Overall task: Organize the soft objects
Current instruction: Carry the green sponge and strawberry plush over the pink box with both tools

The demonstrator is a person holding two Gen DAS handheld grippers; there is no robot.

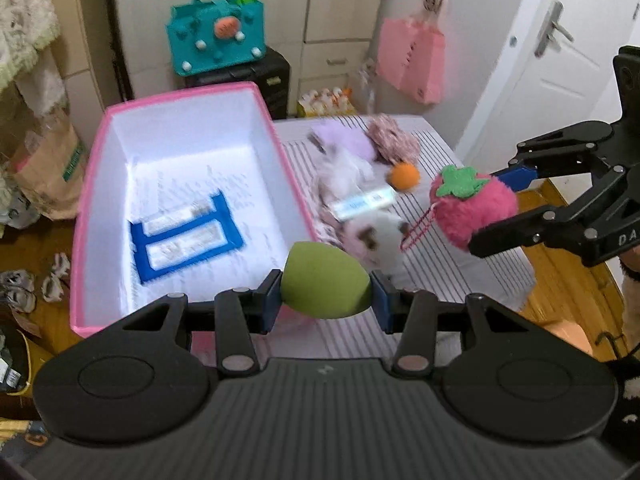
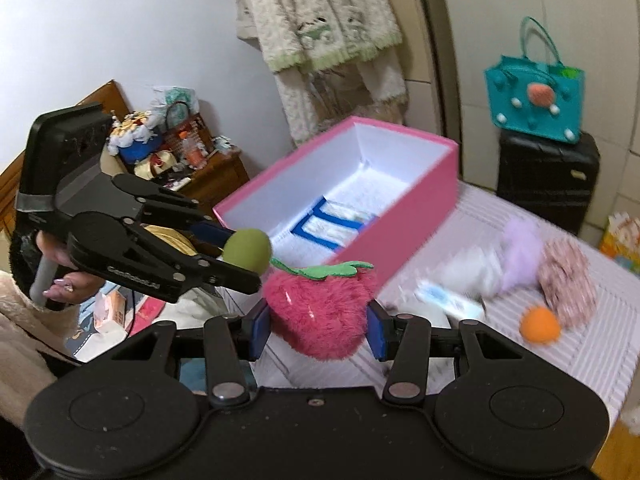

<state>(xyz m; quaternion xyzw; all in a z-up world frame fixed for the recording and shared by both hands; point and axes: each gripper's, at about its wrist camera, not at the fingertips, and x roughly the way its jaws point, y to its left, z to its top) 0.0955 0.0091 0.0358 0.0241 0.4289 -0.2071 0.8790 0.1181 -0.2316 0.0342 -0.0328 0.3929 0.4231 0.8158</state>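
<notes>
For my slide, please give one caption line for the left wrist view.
Left claw holds a green sponge beside the pink box; right claw carries a plush strawberry.

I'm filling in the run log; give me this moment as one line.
left gripper: shut on green sponge | right gripper: shut on pink strawberry plush | pink box: open, neither item inside yet

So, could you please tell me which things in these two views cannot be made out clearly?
- White plush pile on the striped cloth: motion-blurred in both views, so no telling which toys they are.
- Label print on the blue-framed packet in the pink box: too small and blurred.
- Underside of the green sponge: hidden by the left gripper.
- Back of the strawberry plush: behind the right gripper.
</notes>
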